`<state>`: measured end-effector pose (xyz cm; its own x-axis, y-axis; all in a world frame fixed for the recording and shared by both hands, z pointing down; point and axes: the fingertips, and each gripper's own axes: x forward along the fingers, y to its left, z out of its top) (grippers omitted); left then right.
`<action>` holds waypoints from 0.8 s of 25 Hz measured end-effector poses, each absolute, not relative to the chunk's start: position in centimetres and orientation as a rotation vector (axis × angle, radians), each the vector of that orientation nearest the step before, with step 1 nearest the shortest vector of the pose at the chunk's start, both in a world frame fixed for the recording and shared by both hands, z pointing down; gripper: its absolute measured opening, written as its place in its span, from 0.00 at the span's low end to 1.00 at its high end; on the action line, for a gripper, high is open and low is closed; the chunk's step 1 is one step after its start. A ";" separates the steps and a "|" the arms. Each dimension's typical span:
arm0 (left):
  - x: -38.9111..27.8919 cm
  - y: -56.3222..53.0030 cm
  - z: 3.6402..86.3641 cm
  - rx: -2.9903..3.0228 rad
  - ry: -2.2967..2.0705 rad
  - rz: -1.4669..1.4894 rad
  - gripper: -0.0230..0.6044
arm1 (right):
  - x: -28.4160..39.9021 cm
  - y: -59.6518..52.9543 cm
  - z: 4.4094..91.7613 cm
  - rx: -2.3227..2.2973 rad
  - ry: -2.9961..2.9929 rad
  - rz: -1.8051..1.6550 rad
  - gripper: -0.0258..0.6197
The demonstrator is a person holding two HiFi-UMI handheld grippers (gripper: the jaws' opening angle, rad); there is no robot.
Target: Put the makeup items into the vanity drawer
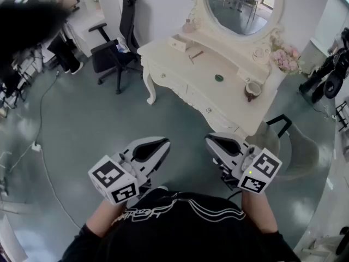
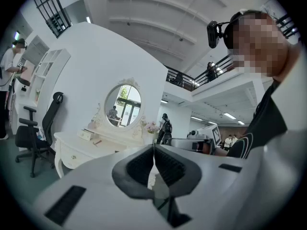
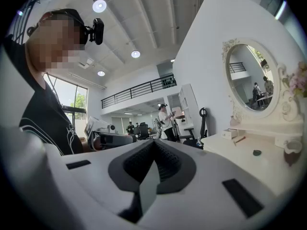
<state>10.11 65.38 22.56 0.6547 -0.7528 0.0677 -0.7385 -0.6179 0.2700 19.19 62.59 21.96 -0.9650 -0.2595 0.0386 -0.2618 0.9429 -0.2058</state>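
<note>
On the cream vanity, a green disc; left claw, right claw closed.

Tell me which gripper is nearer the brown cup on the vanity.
Right. The right gripper is in the air before the vanity, down-left of the brown cup in the head view; the left gripper is farther left.

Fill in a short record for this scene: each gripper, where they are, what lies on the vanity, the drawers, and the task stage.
left gripper: shut, empty, level
right gripper: shut, empty, level
position: both close to the person, well short of the vanity
on top: small box, brown stick, green round item, brown cup
drawers: closed
stage: nothing picked up yet
</note>
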 end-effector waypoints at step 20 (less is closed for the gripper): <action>10.8 63.6 22.7 2.623 -1.171 -0.051 0.07 | 20.1 60.1 23.2 0.503 -3.035 0.300 0.34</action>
